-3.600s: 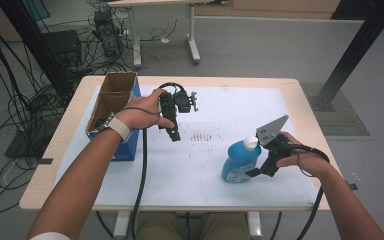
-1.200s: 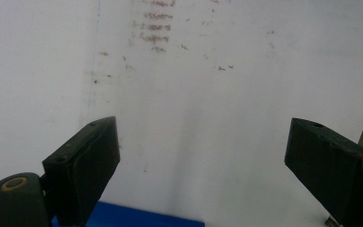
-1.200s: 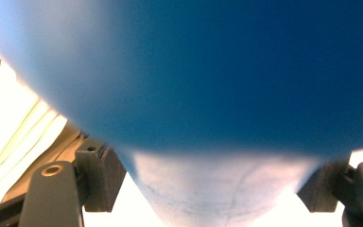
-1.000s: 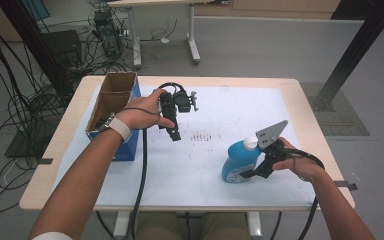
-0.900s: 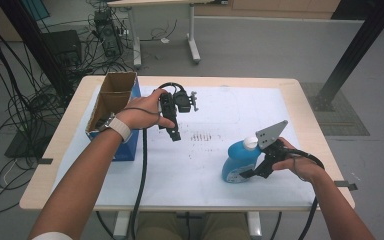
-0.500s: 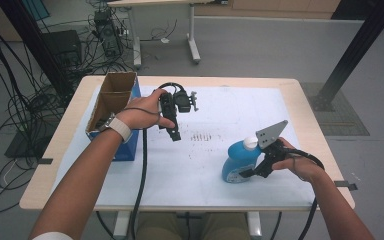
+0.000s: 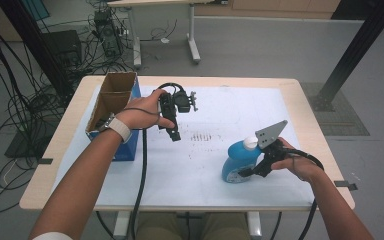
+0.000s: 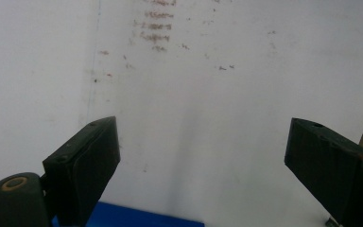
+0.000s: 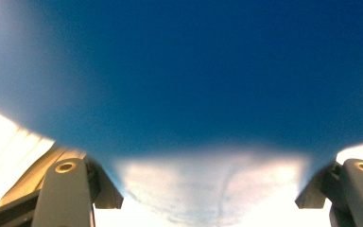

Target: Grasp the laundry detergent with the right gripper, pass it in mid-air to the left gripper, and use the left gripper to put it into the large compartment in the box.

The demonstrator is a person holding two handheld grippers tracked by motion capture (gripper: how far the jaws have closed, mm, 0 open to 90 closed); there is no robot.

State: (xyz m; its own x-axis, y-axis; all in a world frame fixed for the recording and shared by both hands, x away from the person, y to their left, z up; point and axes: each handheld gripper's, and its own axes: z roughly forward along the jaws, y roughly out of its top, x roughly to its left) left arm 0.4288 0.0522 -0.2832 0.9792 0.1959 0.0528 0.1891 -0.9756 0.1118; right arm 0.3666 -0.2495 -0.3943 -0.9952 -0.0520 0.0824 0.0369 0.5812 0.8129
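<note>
The left tool hangs over the white worktop, its two black jaws spread wide with nothing between them; faint smudges mark the surface farther off, and a blue edge shows nearest.

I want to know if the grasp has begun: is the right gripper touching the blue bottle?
Touching. In the right gripper view the blue bottle sits between the jaws, pressed against both. The high view shows the right gripper at its base.
</note>
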